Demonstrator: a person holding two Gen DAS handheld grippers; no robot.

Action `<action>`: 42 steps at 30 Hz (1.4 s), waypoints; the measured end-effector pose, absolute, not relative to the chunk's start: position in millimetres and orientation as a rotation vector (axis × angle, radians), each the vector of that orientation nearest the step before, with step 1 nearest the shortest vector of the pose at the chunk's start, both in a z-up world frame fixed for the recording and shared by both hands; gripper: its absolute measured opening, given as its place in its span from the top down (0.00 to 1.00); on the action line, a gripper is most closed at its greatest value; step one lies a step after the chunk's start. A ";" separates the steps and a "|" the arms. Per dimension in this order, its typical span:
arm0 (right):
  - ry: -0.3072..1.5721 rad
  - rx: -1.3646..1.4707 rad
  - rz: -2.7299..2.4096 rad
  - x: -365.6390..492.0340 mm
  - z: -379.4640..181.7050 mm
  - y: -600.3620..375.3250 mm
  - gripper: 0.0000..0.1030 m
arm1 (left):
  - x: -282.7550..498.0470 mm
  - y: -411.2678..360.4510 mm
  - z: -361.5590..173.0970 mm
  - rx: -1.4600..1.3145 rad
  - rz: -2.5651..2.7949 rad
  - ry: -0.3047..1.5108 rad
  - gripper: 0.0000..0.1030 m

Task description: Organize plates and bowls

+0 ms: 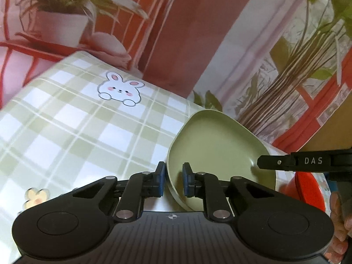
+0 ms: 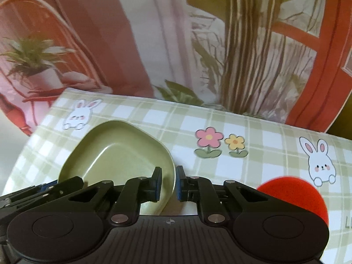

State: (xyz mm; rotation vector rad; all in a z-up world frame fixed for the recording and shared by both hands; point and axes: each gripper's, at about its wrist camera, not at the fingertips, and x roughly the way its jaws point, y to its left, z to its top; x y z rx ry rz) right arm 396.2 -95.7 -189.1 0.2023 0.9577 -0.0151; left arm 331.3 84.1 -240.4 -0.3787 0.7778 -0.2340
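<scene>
You hold two black grippers, and both meet on one green plate (image 1: 220,147). The plate is smooth and matte, rounded-triangular rather than round, with a raised rim and a shallow flat well. It sits tilted above the table, one edge low and the far edge lifted.

Your left gripper (image 1: 173,179) clasps the plate's rim between its two blue pads, one pad outside the rim and one inside the well. Your right gripper (image 2: 168,182) pinches the opposite rim the same way, so the plate is grasped from both sides at once. In the left view, the right gripper's black finger reaches across the plate's far edge, marked with the letters DAS.

One red bowl (image 2: 294,195) sits on the table just right of the plate, rounded and plain; only part of it shows in each view.

The table wears one tablecloth (image 2: 253,132), smooth and glossy, in a pale green and white check. On it you can count three printed white rabbits (image 2: 320,164) and two printed flowers (image 2: 221,143), one pink and one yellow.

Behind the table hangs a printed backdrop (image 2: 132,44) showing a potted plant and red window frames.
</scene>
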 end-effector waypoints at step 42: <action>0.694 0.552 -0.022 132.7 -168.0 -208.9 0.87 | 183.4 -25.1 -180.1 -0.293 -0.329 0.768 0.83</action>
